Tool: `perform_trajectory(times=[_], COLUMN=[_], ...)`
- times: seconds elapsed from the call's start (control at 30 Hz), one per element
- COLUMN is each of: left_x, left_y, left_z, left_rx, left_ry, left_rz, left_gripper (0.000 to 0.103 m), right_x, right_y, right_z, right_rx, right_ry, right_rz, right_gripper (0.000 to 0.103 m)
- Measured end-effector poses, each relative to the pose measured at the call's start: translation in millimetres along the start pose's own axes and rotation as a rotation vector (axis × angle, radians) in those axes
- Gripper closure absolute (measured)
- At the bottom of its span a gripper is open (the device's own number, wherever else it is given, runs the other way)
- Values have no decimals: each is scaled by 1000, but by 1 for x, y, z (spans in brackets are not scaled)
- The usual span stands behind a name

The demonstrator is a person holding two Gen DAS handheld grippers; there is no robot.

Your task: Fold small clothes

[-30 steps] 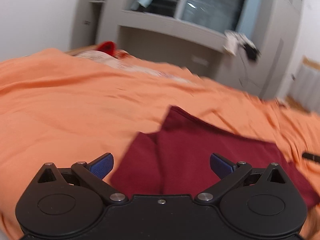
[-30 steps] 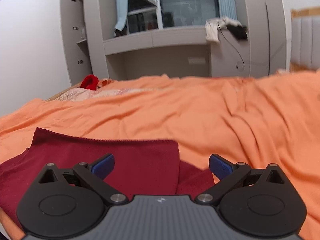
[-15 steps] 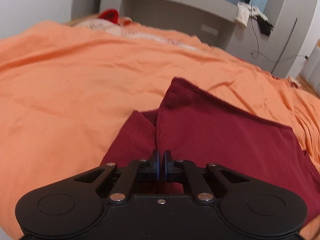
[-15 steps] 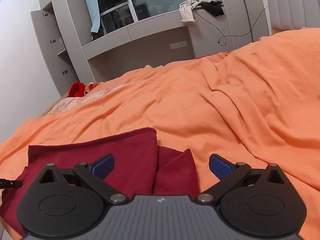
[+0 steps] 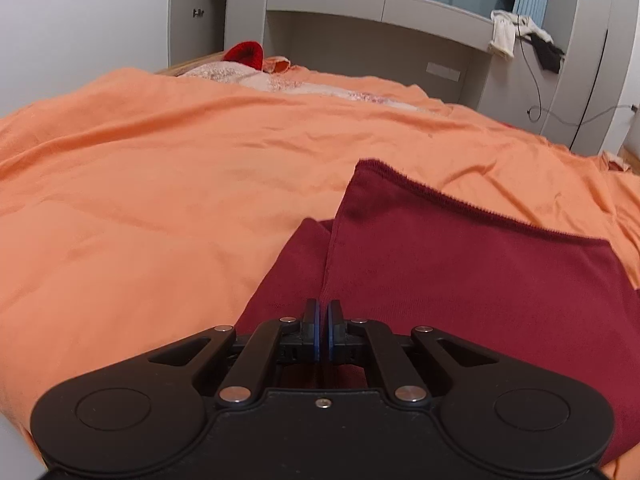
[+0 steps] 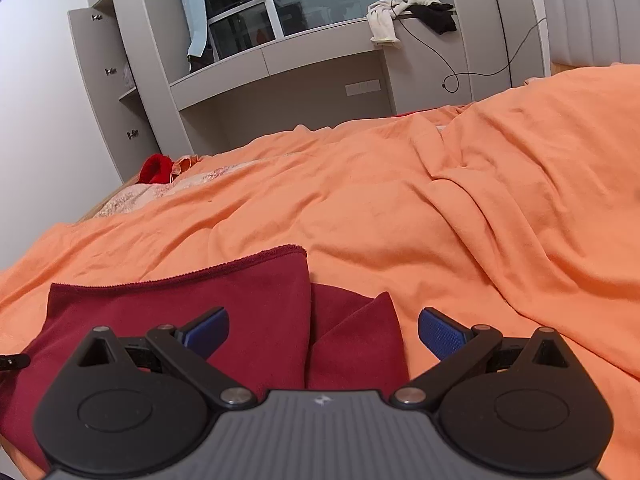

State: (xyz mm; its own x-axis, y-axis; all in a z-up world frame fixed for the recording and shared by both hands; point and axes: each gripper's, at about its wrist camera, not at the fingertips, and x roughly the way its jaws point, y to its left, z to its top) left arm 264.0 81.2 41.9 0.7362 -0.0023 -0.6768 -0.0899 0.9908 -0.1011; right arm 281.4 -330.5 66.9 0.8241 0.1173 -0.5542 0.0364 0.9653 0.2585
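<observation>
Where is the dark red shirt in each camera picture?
Left wrist view: the dark red shirt lies lower right, its edge pinched in the left gripper.
Right wrist view: shirt lies lower left, under the open right gripper.
Shared landmark: bright red cloth.

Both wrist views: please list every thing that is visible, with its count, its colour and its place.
maroon garment: one, dark red, partly folded, lying on the near part of the bed cover.
bed cover: one, orange, wrinkled, spread over the whole bed.
red item: one, bright red, at the far corner of the bed; what it is cannot be told.
patterned sheet: one, pale pink, showing beyond the far edge of the cover.
wall unit: one, grey, behind the bed below the window.
clothes: white and black, on the unit's ledge.
cable: one, black, hanging down the unit.
left gripper: black with blue pads, shut on the garment's edge.
right gripper: same colours, open, above the garment.
</observation>
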Motion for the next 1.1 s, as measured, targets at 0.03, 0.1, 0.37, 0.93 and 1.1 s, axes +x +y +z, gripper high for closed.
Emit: perform_trajectory(times=[0.03, 0.1, 0.37, 0.93, 1.1], left_x=[0, -4, -29, -87, -76], left_y=[0, 0, 5, 29, 27], left_z=[0, 0, 0, -38, -60], left_rx=[3, 5, -16, -130, -212], left_ry=[2, -8, -53, -90, -38], left_rz=[1, -3, -54, -47, -116], left_gripper=[100, 100, 89, 1, 1], right_x=[1, 2, -12, -42, -44], right_y=[2, 5, 30, 113, 139], right_z=[-1, -3, -10, -59, -86], right_rx=[-8, -28, -149, -371, -441], right_ry=[5, 10, -62, -190, -198], right_rz=[-2, -9, -22, 67, 83], right_gripper=[0, 0, 0, 0, 0])
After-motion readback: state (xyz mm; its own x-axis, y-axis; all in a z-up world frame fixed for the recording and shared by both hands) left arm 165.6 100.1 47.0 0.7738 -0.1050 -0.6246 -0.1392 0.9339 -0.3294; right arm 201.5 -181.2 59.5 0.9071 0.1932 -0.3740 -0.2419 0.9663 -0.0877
